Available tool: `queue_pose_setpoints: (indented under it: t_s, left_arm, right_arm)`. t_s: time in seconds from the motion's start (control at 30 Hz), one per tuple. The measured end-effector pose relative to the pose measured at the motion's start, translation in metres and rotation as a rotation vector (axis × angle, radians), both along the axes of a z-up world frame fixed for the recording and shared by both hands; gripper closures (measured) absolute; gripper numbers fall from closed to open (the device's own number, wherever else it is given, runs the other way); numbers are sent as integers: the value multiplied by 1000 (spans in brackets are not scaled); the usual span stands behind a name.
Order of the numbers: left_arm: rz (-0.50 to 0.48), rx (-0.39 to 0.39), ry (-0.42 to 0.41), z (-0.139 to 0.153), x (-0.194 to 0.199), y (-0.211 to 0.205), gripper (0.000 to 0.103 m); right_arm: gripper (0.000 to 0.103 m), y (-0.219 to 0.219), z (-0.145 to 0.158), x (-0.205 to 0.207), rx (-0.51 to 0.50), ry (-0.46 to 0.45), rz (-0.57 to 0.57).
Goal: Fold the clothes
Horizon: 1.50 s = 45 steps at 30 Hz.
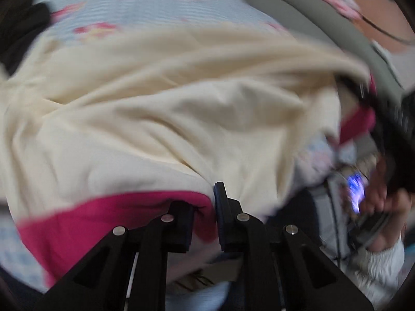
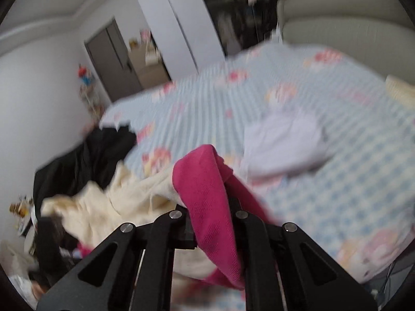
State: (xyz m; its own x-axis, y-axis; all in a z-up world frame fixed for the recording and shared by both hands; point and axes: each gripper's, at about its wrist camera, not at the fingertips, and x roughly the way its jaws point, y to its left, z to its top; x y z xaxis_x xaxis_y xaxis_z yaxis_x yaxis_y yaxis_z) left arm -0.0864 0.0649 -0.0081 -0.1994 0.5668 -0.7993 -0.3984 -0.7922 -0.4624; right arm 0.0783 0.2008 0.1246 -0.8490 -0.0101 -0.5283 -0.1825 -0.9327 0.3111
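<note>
A cream garment (image 1: 160,119) with a magenta hem (image 1: 103,223) lies bunched on the bed and fills the left wrist view. My left gripper (image 1: 203,199) is shut on that hem, with pink cloth pinched between its black fingers (image 1: 223,207). In the right wrist view my right gripper (image 2: 210,215) is shut on another magenta edge (image 2: 205,186) of the same garment, which drapes over and hides the fingertips. The cream body (image 2: 124,202) trails down to the left. The right gripper also shows blurred at the left wrist view's right edge (image 1: 389,129), held by a hand (image 1: 384,202).
The bed has a light blue checked sheet (image 2: 337,168) with pink cartoon prints. A black garment (image 2: 88,160) lies at its left edge and a pale lavender garment (image 2: 282,140) in the middle. A grey headboard (image 2: 337,26) is at the back right, white wardrobe doors (image 2: 176,31) behind.
</note>
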Motion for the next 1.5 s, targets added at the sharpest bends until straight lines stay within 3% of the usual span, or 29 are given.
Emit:
queue_pose_setpoints:
  t_s: [0.1,0.17,0.2,0.3,0.37,0.43,0.5,0.7,0.77,0.83,0.9,1.0,1.1,1.2,1.27,1.33,1.4,1.5]
  left_arm:
    - [-27,-62,-102,-25,4,10,81]
    - [-26,-51,-170,-36,6,-9,74]
    - [-19,-46,-181,-35,6,-21,64]
    - [9,-37,-161,-18,7,-54,61]
    - [24,-10,-136,0,3,-68,61]
    - [35,35,-110,17,-4,-72,52]
    - [36,72,-88,26,-16,-62,44]
    - [-25,75,-126,12,-49,15,37]
    - [-60,67,-121,6,-48,34,42]
    - [-67,28,-100,-1,-46,41,73]
    - [-54,-43,-81,-8,-42,35,84]
    - [-6,-175,-41,-16,-41,20,87]
    - [62,-173,-61,-18,-43,-6,87]
    - [120,-168,-90,-17,-46,-31,86]
    - [100,-38,-131,-11,-47,-40,78]
    - [59,79,-145,-2,-46,-40,39]
    - [1,120,-112,9,-41,-23,35]
    - [-63,17,-114,0,-37,11,33]
  right_arm:
    - [91,-11,-1,-5,4,-34,97]
    - [91,-18,-28,-13,-38,-138,171]
    - [91,-20,-44,-14,-65,-186,197]
    - [90,-24,-89,-7,-183,-266,257]
    - [89,-26,-103,-2,-237,-278,269]
    - [88,-35,-111,1,-252,-286,301]
    - [88,-50,-114,4,-232,-290,350]
    - [83,-77,-123,17,-203,-317,444]
    - [74,-80,-120,21,-198,-314,465]
    - [70,-78,-117,25,-198,-313,471]
    - [70,-67,-114,30,-215,-306,451]
    - [70,-42,-107,42,-255,-278,407]
    - [68,-14,-102,53,-265,-251,314]
    - [66,15,-123,51,-278,-342,140]
    - [66,21,-138,47,-310,-390,112]
    - [66,20,-151,43,-360,-410,135]
    - [66,14,-159,38,-378,-424,161]
    - [66,-4,-162,26,-366,-424,197]
